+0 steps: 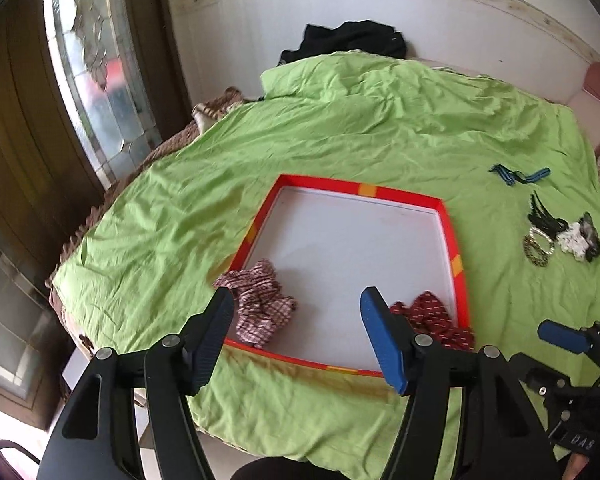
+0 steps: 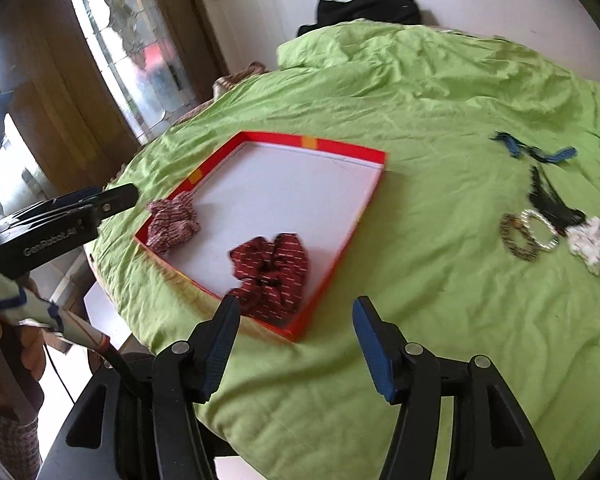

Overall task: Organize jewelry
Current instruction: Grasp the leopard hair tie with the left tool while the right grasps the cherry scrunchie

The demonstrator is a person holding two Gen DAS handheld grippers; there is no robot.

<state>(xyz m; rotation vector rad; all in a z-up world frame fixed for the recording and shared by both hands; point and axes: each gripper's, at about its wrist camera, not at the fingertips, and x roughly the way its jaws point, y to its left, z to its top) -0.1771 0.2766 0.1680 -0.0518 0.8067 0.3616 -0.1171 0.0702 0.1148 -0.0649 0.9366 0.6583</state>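
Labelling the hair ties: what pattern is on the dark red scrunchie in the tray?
Dark red with rows of small pale dashes; the scrunchie shows best in the right wrist view.

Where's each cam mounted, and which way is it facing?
Left wrist: on the left tongs, angled down at the red tray corner and checked scrunchie; right tongs at the edge.
Right wrist: on the right tongs, angled down at the dark red scrunchie; a hand shows at left.
Shared: tray, both scrunchies, green sheet.

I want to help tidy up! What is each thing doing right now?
Left gripper: open, empty.
Right gripper: open, empty.
Red tray: holds two scrunchies.
Checked scrunchie: in tray.
Dark red scrunchie: in tray.
Bracelets: on green sheet, outside tray.
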